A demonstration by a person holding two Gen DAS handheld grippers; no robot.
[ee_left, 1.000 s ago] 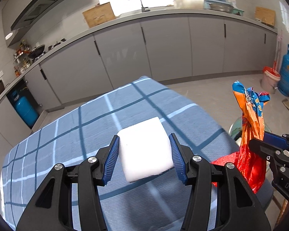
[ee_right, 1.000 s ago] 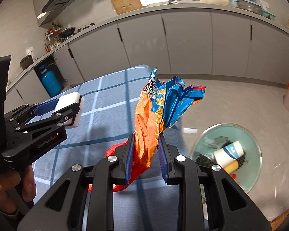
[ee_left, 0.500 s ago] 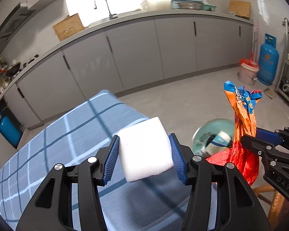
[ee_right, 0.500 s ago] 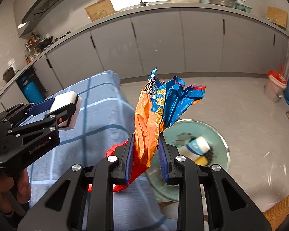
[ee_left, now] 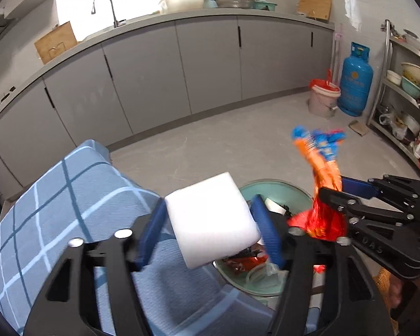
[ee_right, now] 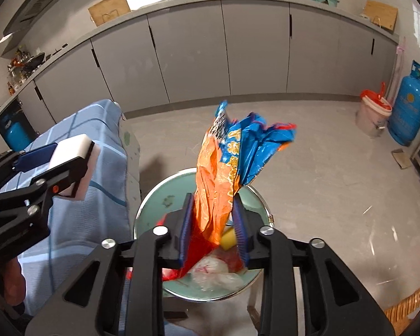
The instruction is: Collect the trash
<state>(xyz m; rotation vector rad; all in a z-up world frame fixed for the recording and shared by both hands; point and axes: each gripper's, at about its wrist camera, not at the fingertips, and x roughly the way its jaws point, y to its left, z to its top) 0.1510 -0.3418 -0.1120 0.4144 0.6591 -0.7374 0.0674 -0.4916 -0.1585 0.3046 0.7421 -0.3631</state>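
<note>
My left gripper is shut on a white foam block and holds it at the table's right edge, partly over the green trash bin. My right gripper has widened its jaws around an orange and blue snack bag, which stands between the fingers right above the bin. The bin holds several bits of trash. The left gripper and block also show in the right wrist view; the right gripper and bag show in the left wrist view.
A table with a blue checked cloth is on the left. Grey kitchen cabinets run along the back. A blue gas cylinder and a bucket with a red lid stand at the right wall. A metal shelf is at far right.
Both grippers have swung right, off the table, to above the trash bin. The right gripper's jaws have spread and the snack bag sits looser between them.
</note>
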